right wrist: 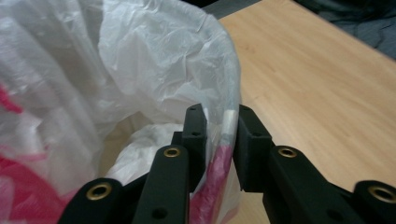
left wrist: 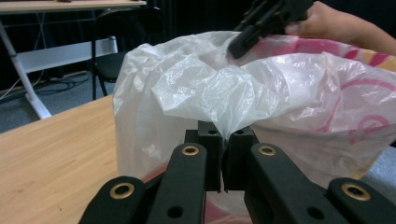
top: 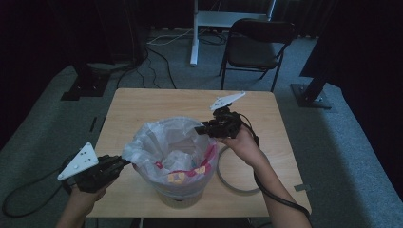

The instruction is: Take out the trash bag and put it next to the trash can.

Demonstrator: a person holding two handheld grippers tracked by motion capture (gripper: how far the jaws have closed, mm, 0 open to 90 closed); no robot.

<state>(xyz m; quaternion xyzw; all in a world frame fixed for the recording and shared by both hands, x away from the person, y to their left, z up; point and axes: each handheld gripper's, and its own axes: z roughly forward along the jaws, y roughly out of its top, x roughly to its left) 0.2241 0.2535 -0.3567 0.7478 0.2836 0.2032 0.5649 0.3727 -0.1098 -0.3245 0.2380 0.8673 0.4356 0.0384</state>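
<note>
A white plastic bag (top: 166,142) with pink print lines a small bin (top: 183,195) at the table's front middle. My left gripper (top: 124,161) is at the bag's left rim. In the left gripper view its jaws (left wrist: 225,140) are shut on a gathered pinch of the bag film (left wrist: 196,88). My right gripper (top: 202,128) is at the bag's far right rim, and it also shows in the left gripper view (left wrist: 236,46). In the right gripper view it (right wrist: 219,126) straddles the bag's edge (right wrist: 140,56) with a gap still between the jaws. Crumpled white paper (top: 178,159) lies inside the bag.
The bin stands on a wooden table (top: 142,102). A grey ring (top: 227,183) lies on the table right of the bin. A black chair (top: 254,47) and a white desk leg (top: 194,42) stand on the carpet beyond the far edge.
</note>
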